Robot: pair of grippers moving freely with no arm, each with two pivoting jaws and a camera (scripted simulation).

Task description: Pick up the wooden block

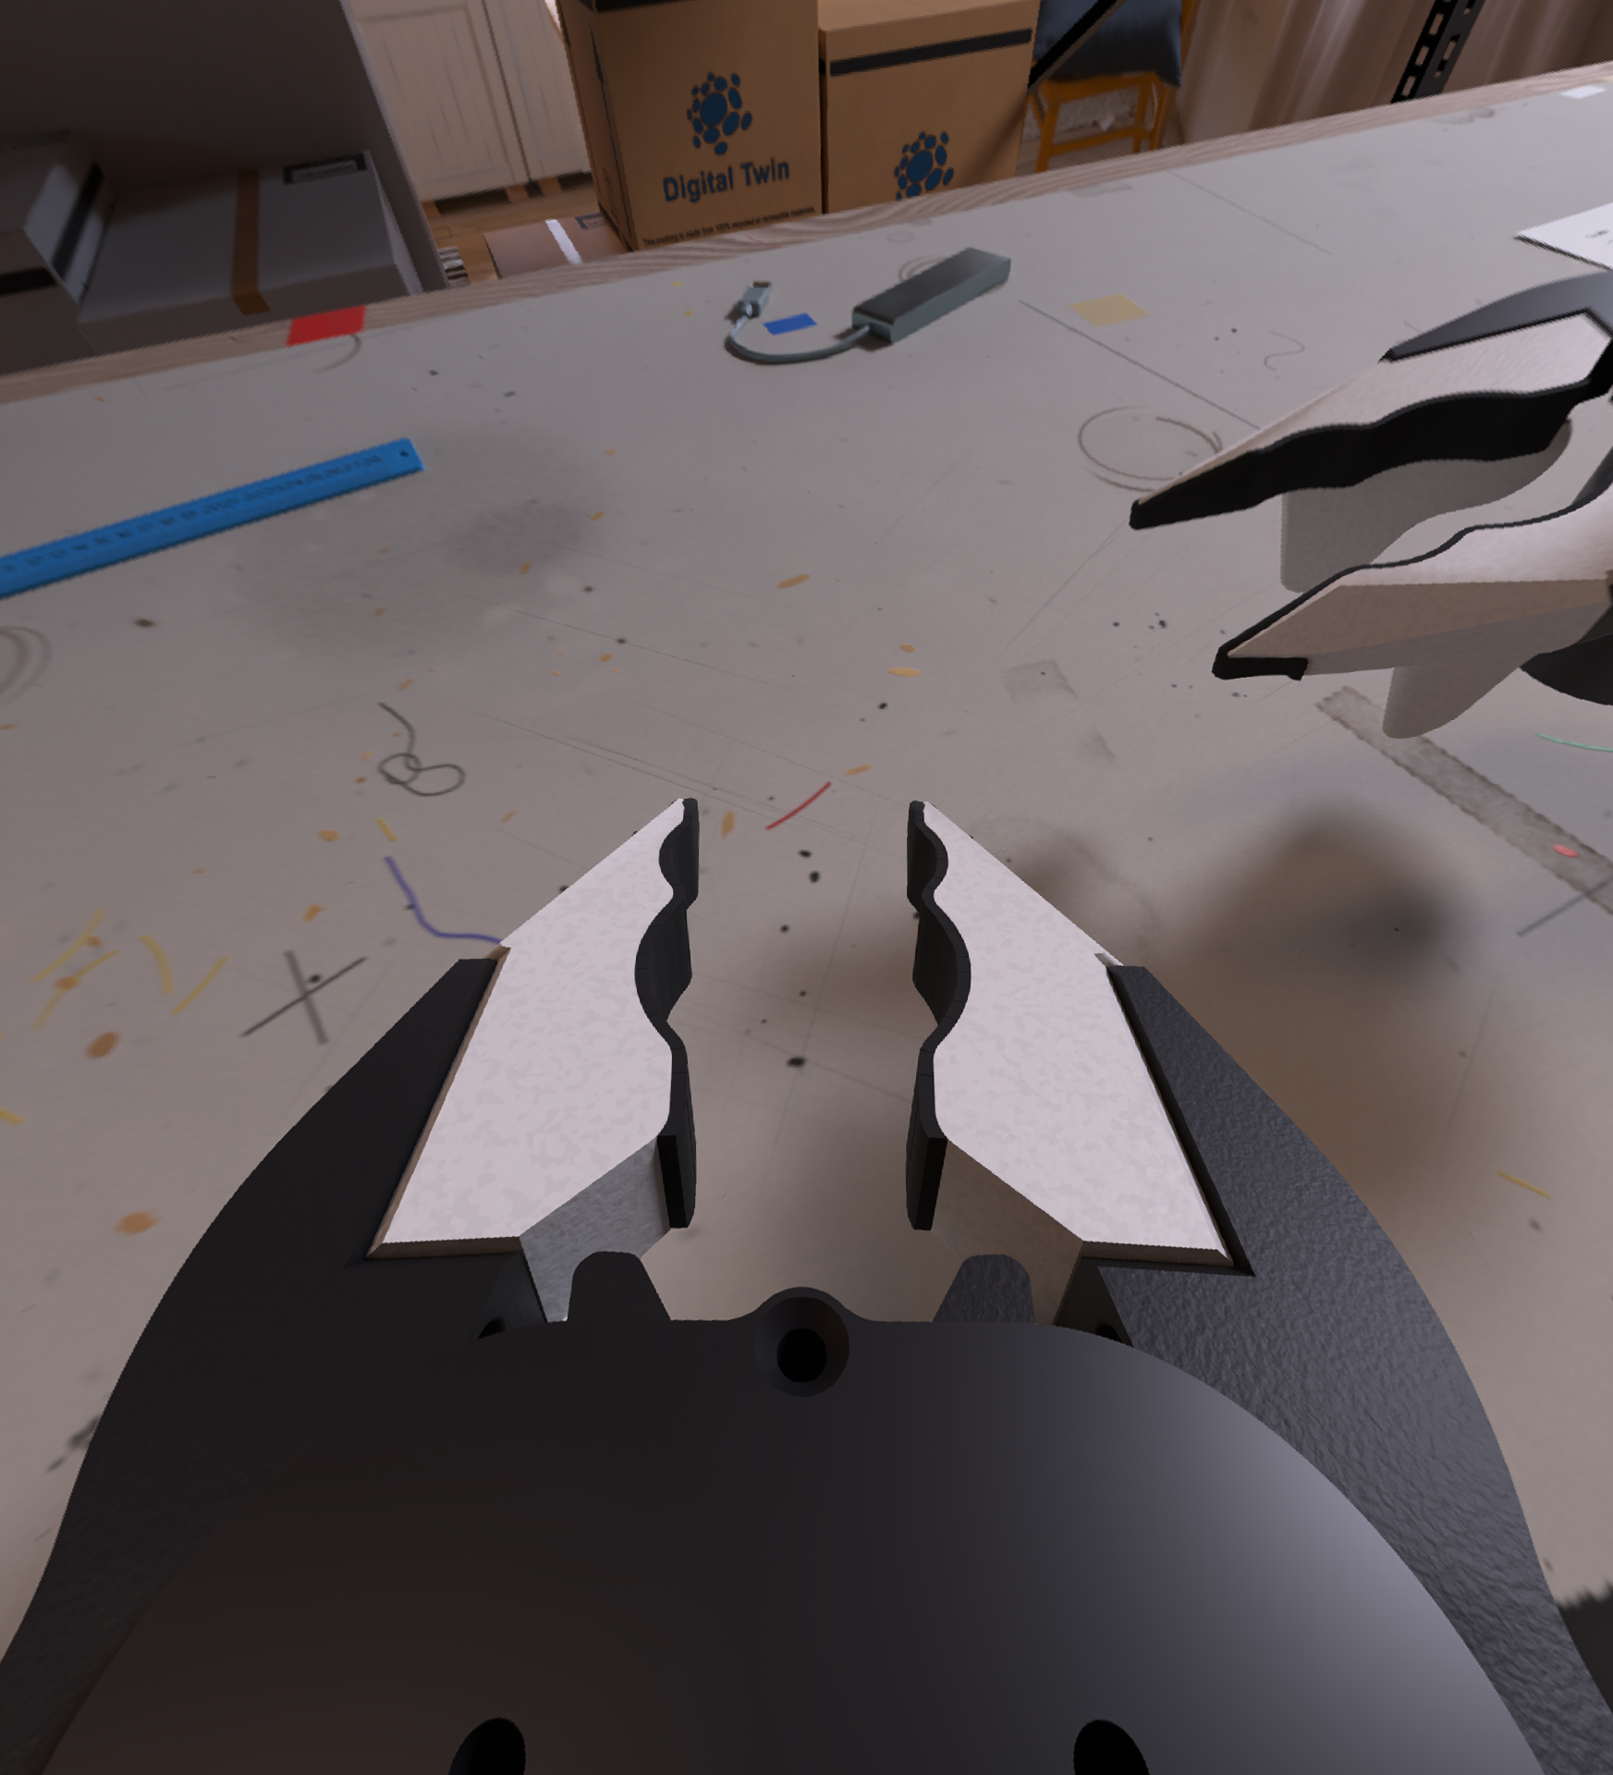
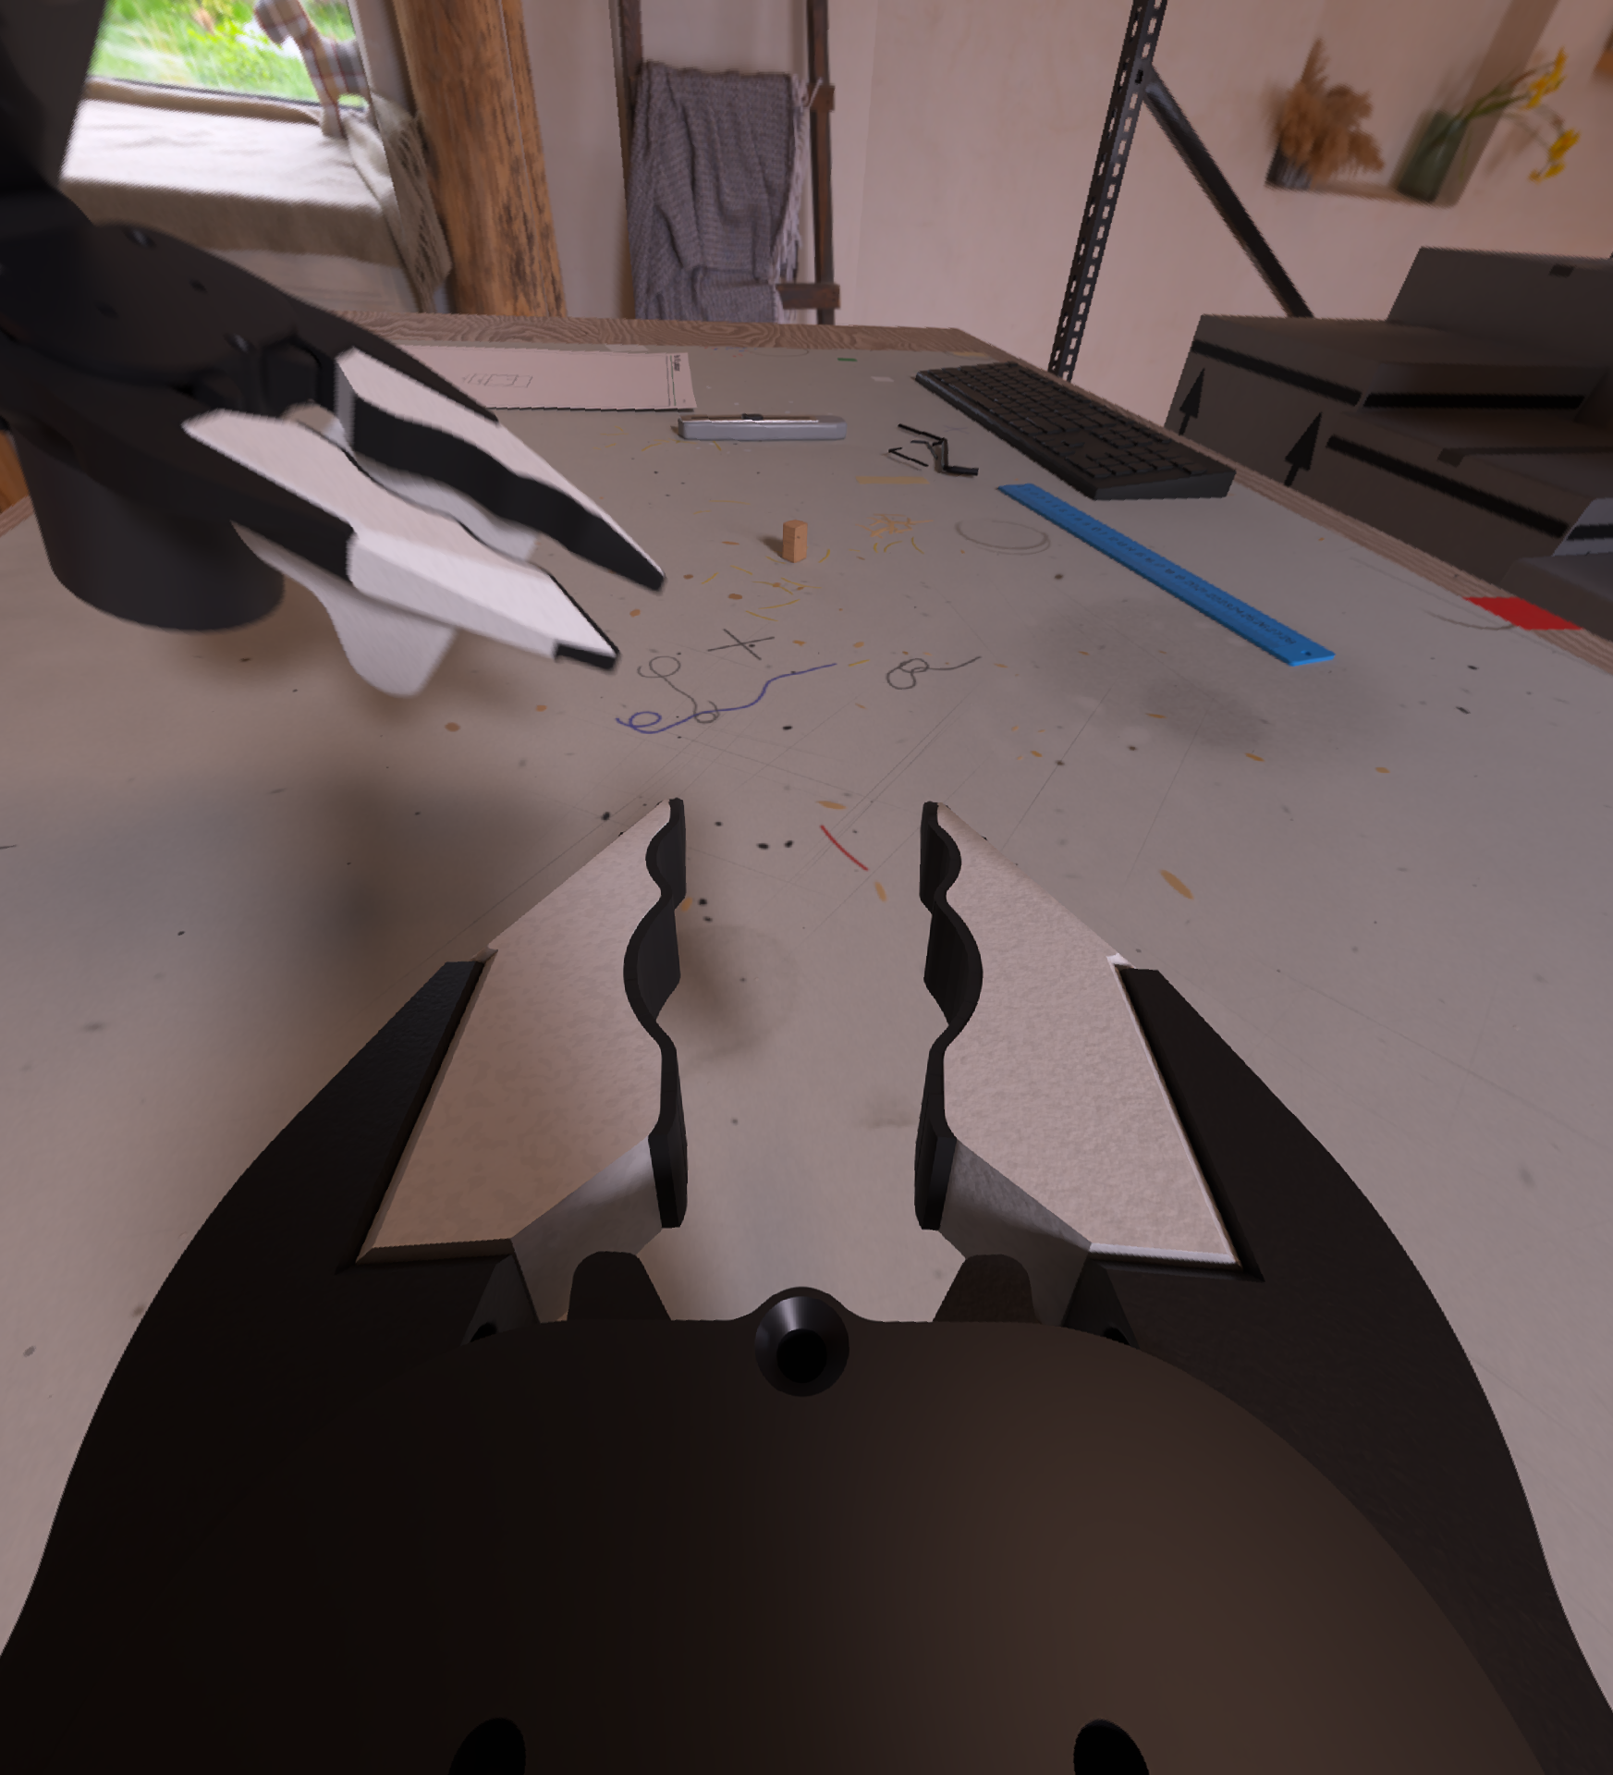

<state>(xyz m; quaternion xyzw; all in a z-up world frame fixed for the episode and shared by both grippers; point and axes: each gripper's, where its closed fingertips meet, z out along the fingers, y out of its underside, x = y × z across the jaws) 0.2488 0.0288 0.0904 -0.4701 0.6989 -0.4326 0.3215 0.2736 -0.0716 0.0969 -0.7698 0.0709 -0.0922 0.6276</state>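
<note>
Wooden block (image 2: 794,539) stands upright out on the grey worktop (image 2: 1263,864), alone among yellow flecks and pen scribbles, well ahead of both grippers and touched by neither. Just past it to the right lies a blue ruler (image 2: 1164,573), running diagonally, and beyond that a black keyboard (image 2: 1071,430) near the far edge. A set of black hex keys (image 2: 935,451) sits between block and keyboard, a grey utility knife (image 2: 762,427) lies farther back, and a sheet of paper (image 2: 581,381) rests at the far rim.

Right gripper (image 2: 802,816) hovers over bare worktop, jaws spread apart, nothing between them. Left gripper (image 2: 637,615) comes in from the left side of the right wrist view, tilted down toward the surface, its fingers parted and empty too, nearer the block than the right one.

From the left wrist view, a sliver of wood at the far left edge may be the block, though that can't be confirmed; the ruler shows at left, a grey USB hub (image 1: 932,293) with its cable lies ahead, and cardboard boxes (image 1: 697,115) stand beyond the worktop.
</note>
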